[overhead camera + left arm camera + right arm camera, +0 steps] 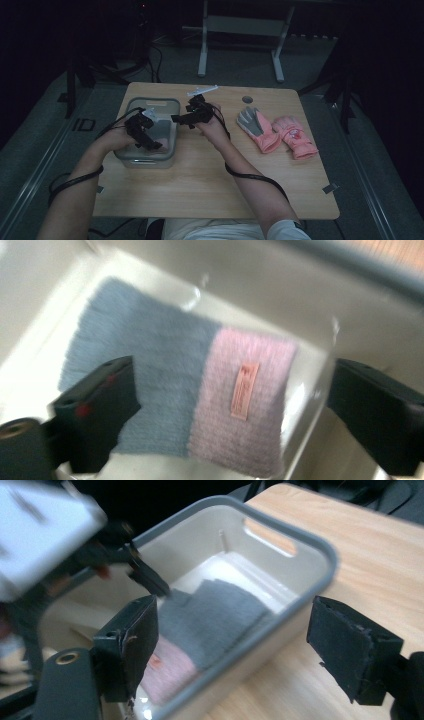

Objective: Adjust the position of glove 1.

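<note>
knitted grey-and-pink cloth (185,400) lay flat inside the grey bin (172,107), long axis toward 1 o'clock in the left gripper view. left tool (230,410) hovered directly above, spread, empty, nearer; right tool (235,650), spread, at the bin's 3 o'clock rim.

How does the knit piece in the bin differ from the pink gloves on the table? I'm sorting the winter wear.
The knit piece lies flat inside the grey bin; the pink gloves lie on the bare table. The knit piece is half blue-grey, half pink, with a small label; the gloves are pink, one showing a grey palm. Both are soft and partly pink.
</note>
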Tool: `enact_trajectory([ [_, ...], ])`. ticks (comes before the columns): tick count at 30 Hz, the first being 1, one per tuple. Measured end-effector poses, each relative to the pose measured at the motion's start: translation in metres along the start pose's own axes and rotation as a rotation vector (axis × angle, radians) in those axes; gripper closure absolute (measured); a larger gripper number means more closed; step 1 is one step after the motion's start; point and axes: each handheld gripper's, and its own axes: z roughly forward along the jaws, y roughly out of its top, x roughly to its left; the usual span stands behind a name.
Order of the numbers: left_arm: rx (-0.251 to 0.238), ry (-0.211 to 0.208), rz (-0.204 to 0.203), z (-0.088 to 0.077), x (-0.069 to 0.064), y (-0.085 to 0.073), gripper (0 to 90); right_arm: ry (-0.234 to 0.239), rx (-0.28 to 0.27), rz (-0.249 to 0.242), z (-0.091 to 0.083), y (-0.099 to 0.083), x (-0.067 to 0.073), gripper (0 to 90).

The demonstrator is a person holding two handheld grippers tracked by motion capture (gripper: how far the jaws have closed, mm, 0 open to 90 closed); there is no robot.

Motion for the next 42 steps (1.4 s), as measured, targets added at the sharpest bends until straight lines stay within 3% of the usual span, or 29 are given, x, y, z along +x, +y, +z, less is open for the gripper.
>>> enact_trajectory([
  [5,-0.134,0.000,-0.040,-0.017,-0.011,0.008,1.8,0.025,-0.018,-0.019,-0.019,-0.007,-0.004,18.8],
  [8,-0.176,-0.002,-0.030,-0.020,-0.023,0.014,1.8,0.026,-0.025,-0.059,-0.032,-0.011,-0.004,18.3],
  [14,-0.215,-0.025,0.002,-0.017,-0.051,0.028,1.8,0.002,-0.029,-0.127,-0.052,-0.019,-0.001,15.4],
  [16,-0.235,-0.032,0.000,-0.015,-0.060,0.034,1.8,0.009,-0.030,-0.129,-0.058,-0.022,-0.001,14.4],
  [18,-0.235,-0.032,0.000,-0.015,-0.060,0.034,1.8,0.019,-0.027,-0.130,-0.061,-0.024,-0.001,14.4],
  [19,-0.263,-0.048,-0.001,-0.012,-0.070,0.039,1.8,0.020,-0.026,-0.134,-0.068,-0.029,-0.003,13.8],
  [21,-0.280,-0.034,0.006,-0.005,-0.084,0.045,1.9,0.049,-0.036,-0.108,-0.076,-0.033,-0.008,13.6],
  [25,-0.297,-0.057,0.011,0.003,-0.097,0.050,1.9,0.044,-0.057,-0.059,-0.091,-0.040,-0.018,13.9],
  [26,-0.288,-0.047,0.024,0.006,-0.101,0.052,1.9,0.041,-0.053,-0.052,-0.094,-0.042,-0.019,13.9],
  [28,-0.281,-0.048,0.047,0.010,-0.107,0.053,1.9,0.010,-0.052,-0.058,-0.101,-0.046,-0.023,13.7],
  [30,-0.281,-0.048,0.047,0.010,-0.107,0.053,1.9,0.007,-0.065,-0.059,-0.105,-0.048,-0.024,13.7],
  [32,-0.284,-0.069,0.054,0.016,-0.116,0.055,1.9,0.017,-0.070,-0.069,-0.112,-0.053,-0.028,12.2],
  [36,-0.286,-0.087,0.056,0.022,-0.126,0.054,1.9,-0.003,-0.065,-0.093,-0.120,-0.061,-0.032,18.6],
  [38,-0.293,-0.092,0.056,0.026,-0.131,0.053,1.9,-0.051,-0.056,-0.108,-0.129,-0.069,-0.039,32.6],
  [42,-0.296,-0.097,0.062,0.035,-0.141,0.052,1.9,-0.100,-0.046,-0.105,-0.143,-0.080,-0.055,44.6],
])
